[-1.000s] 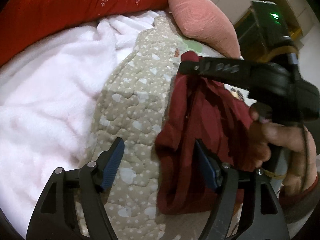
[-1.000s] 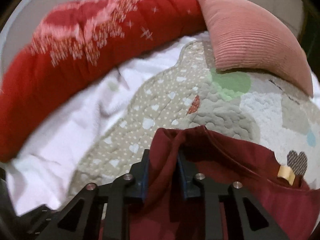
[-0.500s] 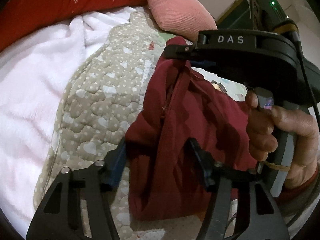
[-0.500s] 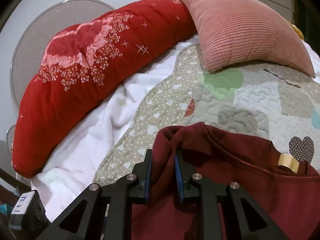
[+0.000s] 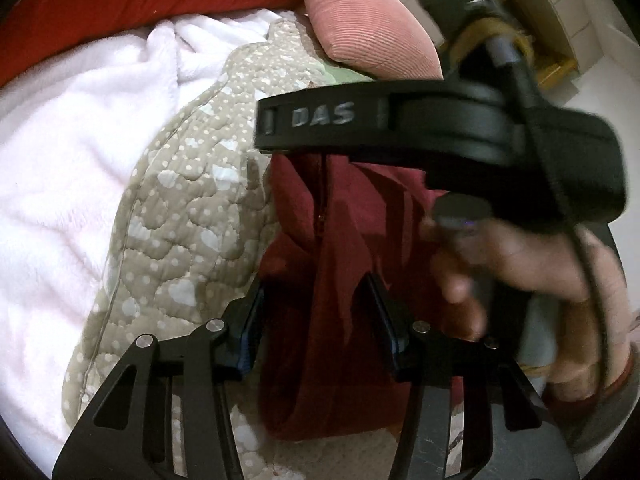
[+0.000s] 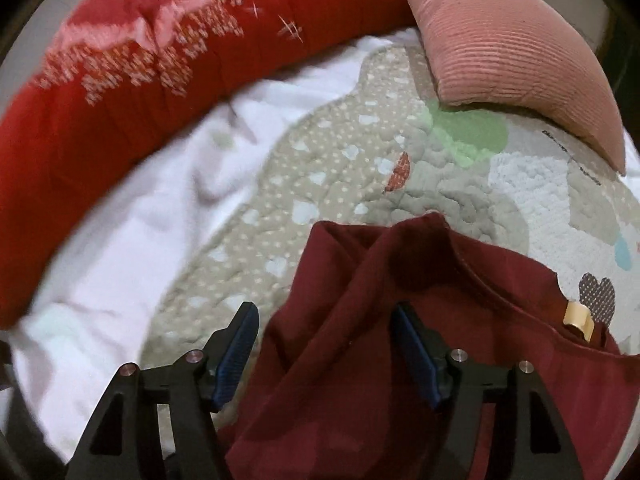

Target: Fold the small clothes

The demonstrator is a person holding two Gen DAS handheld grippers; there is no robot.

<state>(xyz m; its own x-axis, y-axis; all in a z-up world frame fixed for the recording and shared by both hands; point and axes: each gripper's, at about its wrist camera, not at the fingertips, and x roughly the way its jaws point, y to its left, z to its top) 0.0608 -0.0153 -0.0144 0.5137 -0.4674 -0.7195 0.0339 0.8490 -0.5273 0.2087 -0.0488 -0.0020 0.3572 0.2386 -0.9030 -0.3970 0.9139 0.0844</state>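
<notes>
Two grippers, one garment (image 6: 360, 360): a dark red top bunched in a long ridge on the quilted mat (image 5: 192, 208), which we take as our landmark. The ridge runs lengthwise away from both tools, toward the pink cushion (image 6: 512, 52) at the mat's far end.

Left gripper (image 5: 316, 312): jaws have just been closing, cloth between them. Whether the pads already bite, we cannot tell.

Right gripper (image 6: 324, 344): jaws have just been opening. They stand apart now with a fold lying loose between them, so nothing is held there. It sits just beyond the left tool along the ridge, and a hand (image 5: 520, 272) holds its handle.

We judge the next move turns on the left tool, astride the near end of the ridge.

Garment overlaps the mat's near part; white fleece (image 6: 132, 232) lies beside the mat's left edge.
</notes>
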